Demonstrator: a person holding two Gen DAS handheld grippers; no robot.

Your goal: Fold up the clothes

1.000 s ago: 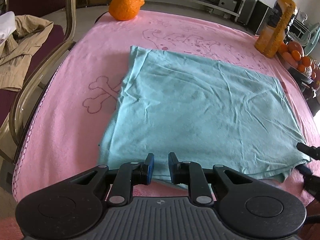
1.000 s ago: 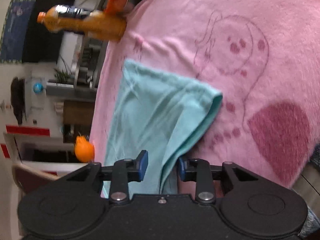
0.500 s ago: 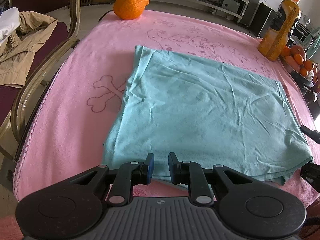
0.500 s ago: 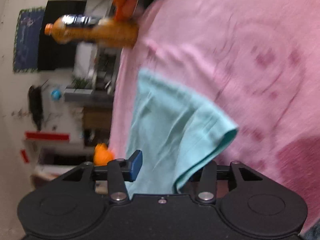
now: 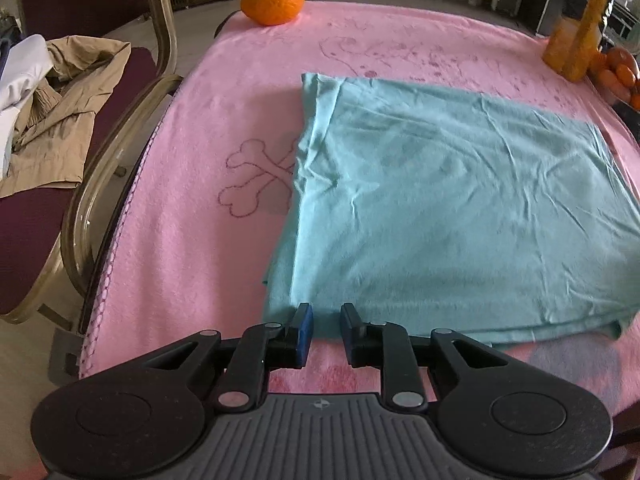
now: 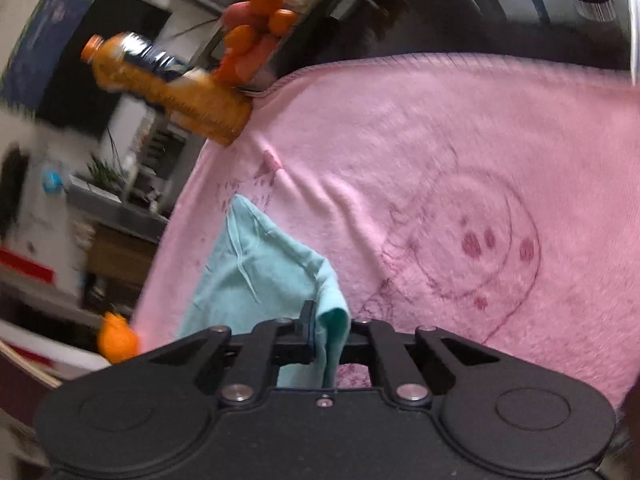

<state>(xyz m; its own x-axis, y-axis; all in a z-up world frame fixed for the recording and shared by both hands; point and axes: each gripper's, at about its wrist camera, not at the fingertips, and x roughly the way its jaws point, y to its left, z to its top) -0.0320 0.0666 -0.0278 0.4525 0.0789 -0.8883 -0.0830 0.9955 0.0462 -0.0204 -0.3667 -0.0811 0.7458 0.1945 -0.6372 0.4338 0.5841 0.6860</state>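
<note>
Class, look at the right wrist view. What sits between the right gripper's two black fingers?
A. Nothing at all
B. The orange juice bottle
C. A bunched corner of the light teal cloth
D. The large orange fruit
C: the right gripper is closed on a bunched corner of the light teal cloth, which rises off the pink blanket and passes between its fingers.

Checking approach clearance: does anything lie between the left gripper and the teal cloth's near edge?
Nothing visible does. The left gripper, jaws open, sits right at the near edge of the teal cotton cloth, with only pink fleece blanket beneath.
</note>
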